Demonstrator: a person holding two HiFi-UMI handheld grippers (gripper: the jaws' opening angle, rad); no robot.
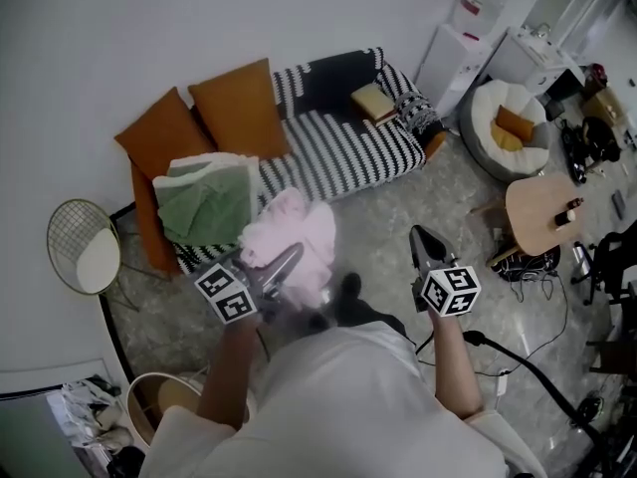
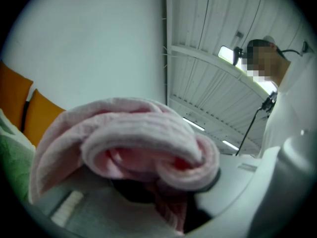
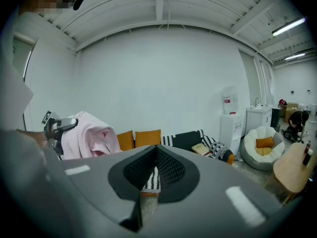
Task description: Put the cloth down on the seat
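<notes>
Left hand-held gripper (image 1: 282, 267) is pinching a bunched pink cloth (image 1: 299, 232) short of the seat (image 1: 348, 152) ahead; letting go here is likely dropping it on the floor (image 1: 398, 217).

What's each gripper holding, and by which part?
Left gripper: pink cloth, clamped at a bunched fold, the rest draped over. Right gripper: nothing, jaws together.

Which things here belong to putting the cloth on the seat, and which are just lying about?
Job: pink cloth, held in the left tool; striped sofa seat.
Lying about: orange cushions, green blanket, beanbag, round table, wire stool.
</notes>
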